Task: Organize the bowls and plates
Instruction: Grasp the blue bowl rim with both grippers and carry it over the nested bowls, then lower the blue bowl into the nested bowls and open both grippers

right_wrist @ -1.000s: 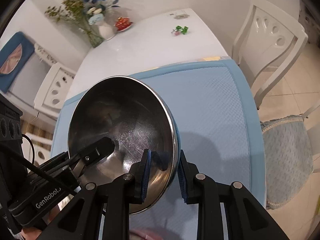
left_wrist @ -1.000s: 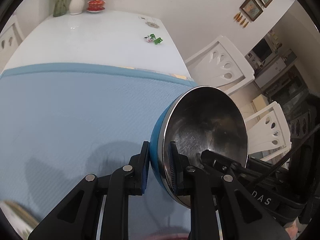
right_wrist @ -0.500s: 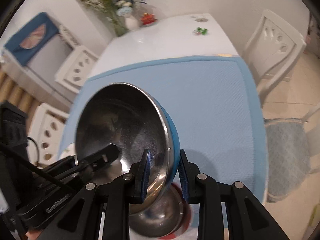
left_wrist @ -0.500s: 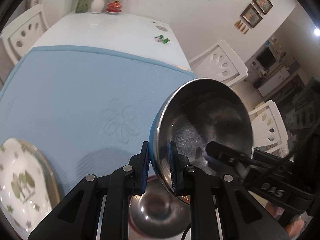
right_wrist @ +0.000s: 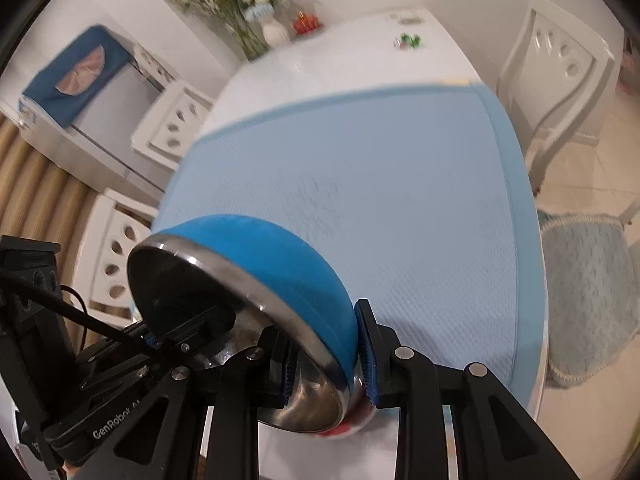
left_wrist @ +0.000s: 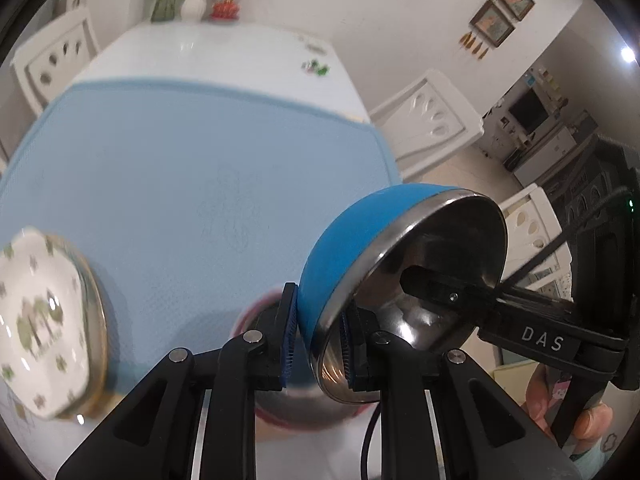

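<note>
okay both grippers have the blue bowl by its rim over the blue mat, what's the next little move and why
Probably lower the blue bowl and level it over the pink-rimmed steel bowl just below, to nest them. The left gripper and right gripper both pinch its rim, it is tilted steeply, and that second bowl sits on the blue mat directly beneath. The floral plate lies off to the side, clear of the path.

Bowl [left_wrist: 400, 264]: polished metal inside w/ shiny rim, matt blue coating outside. Second bowl [left_wrist: 296, 404] beneath: bright metal, reddish outer edge. Plate [left_wrist: 44, 320]: glossy glazed ceramic, green print. Mat [right_wrist: 400, 208]: pale blue cloth, fine woven texture, matt. Table [left_wrist: 224, 52]: white, smooth, glossy. Gripper pads [left_wrist: 289, 336]: blue, ribbed; arms matt black plastic w/ metal pins. Chair [right_wrist: 560, 72]: white, semi-gloss.
</note>
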{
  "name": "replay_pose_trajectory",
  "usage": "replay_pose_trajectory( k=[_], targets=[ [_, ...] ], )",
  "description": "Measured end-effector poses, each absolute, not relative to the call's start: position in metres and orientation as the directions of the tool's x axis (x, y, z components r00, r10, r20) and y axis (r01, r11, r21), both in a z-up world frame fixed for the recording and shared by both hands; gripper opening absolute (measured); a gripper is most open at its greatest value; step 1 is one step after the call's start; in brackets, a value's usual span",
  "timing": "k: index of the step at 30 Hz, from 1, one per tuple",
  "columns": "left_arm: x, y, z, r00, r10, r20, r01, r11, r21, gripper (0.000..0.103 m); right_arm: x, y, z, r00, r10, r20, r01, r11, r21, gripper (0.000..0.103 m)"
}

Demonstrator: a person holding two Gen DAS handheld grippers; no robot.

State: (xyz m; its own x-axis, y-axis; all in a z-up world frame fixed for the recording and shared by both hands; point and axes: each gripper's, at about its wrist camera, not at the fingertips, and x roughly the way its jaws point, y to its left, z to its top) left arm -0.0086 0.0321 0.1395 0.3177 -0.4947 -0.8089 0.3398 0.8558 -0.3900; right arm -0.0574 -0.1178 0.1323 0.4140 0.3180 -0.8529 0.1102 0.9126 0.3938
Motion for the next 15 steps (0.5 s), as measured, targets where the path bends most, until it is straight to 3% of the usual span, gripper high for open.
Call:
replay_pose_trajectory(
  k=[6,15],
  targets=[
    [-0.019,0.042,0.104,0.226,-0.488,-0.843,0.245,0.866,-0.435,0.015,-0.063,-0.111,0.098,0.292,0.345,-0.892,0.142,0.907,0.397,0.027],
    [-0.025,0.039,0.095,0.202,-0.460,-0.865,0.233,0.880,-0.414,0.015,-0.062,-0.106,0.086,0.239,0.347,-0.907,0.140,0.912,0.386,0.027]
  ],
)
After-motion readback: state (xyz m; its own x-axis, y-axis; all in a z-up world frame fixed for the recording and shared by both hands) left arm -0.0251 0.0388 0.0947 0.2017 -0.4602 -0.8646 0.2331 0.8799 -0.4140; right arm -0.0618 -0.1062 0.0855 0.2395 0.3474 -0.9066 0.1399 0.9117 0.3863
